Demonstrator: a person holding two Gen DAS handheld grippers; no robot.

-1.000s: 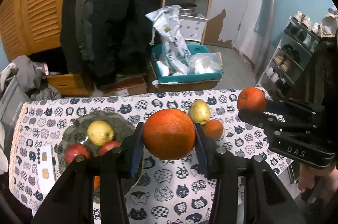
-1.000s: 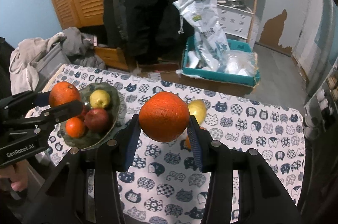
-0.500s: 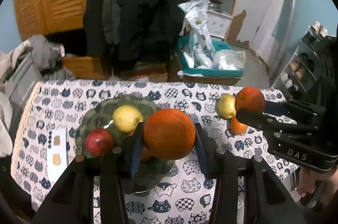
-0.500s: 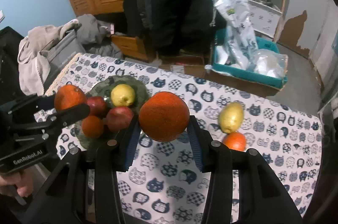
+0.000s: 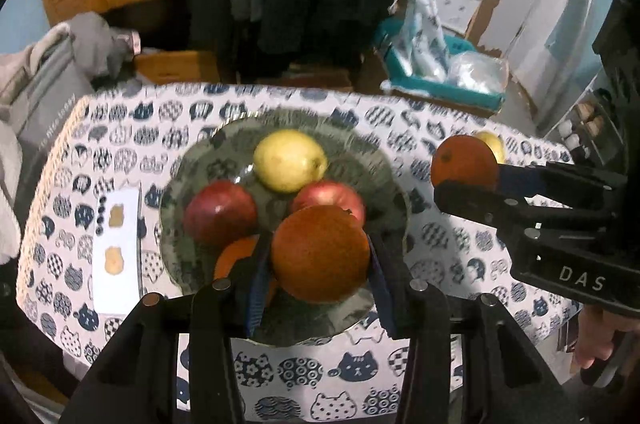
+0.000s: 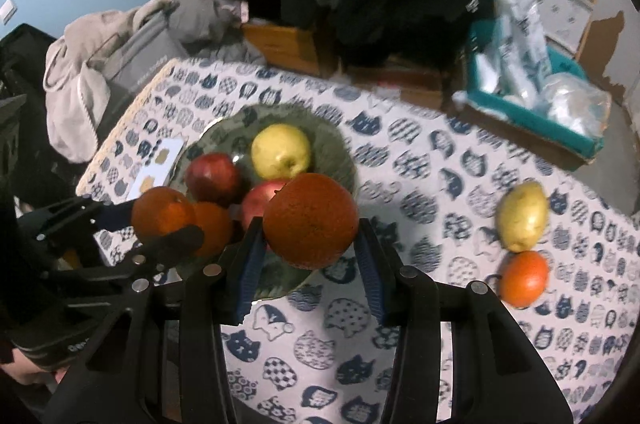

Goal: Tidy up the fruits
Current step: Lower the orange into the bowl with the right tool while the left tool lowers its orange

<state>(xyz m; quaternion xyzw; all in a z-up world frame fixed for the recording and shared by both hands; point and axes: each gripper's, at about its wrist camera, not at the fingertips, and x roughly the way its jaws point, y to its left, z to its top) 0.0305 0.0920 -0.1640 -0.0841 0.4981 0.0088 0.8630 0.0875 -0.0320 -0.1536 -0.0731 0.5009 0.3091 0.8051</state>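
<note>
My left gripper is shut on a large orange, which hangs over the near part of a green plate. On the plate lie a yellow fruit, two red apples and a small orange. My right gripper is shut on a second large orange, just over the plate's near right rim. In the right wrist view the left gripper shows at the left with its orange. A yellow fruit and a small orange lie on the cloth to the right.
A cat-pattern cloth covers the table. A white sticker card lies left of the plate. Beyond the far edge stand a teal box with bags and hanging coats; a heap of clothes sits at the left.
Both grippers have moved left and down with their oranges. The plate has come from the left side of each view to right under the held oranges.
</note>
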